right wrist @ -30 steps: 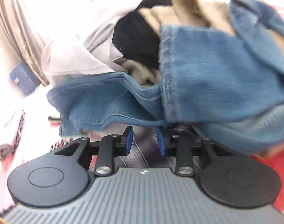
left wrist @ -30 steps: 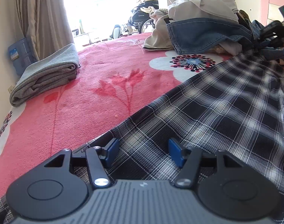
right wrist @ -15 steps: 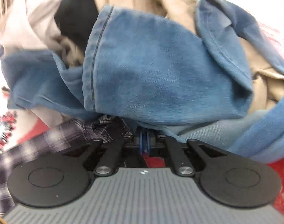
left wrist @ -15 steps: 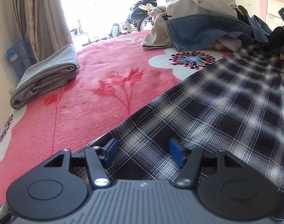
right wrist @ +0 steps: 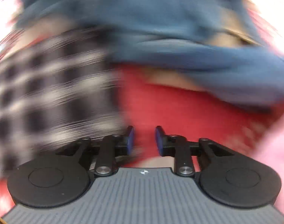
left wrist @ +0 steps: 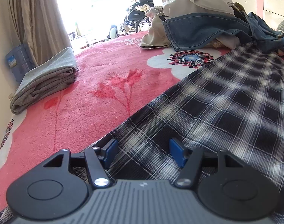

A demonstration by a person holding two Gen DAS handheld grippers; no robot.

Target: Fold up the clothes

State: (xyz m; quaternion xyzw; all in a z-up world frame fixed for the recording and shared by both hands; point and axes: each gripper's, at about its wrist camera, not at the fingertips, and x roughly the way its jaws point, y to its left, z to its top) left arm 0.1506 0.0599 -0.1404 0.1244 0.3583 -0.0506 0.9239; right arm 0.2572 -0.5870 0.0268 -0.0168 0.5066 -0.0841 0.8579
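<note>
My left gripper [left wrist: 142,154] has its 2 fingers spread wide over the checked shirt [left wrist: 226,102], which lies flat on the red blanket [left wrist: 104,78]. My right gripper [right wrist: 144,140] has just been opening, with nothing between its fingers, beside the blurry shirt [right wrist: 48,93] and jeans [right wrist: 160,37].

Near me: plaid shirt [left wrist: 226,100] spread on the bed blanket [left wrist: 97,97], running to the far right.
Far left: I see a folded towel [left wrist: 46,80] on the blanket.
Far behind: clothes pile [left wrist: 201,24], touching the shirt's far end.
</note>
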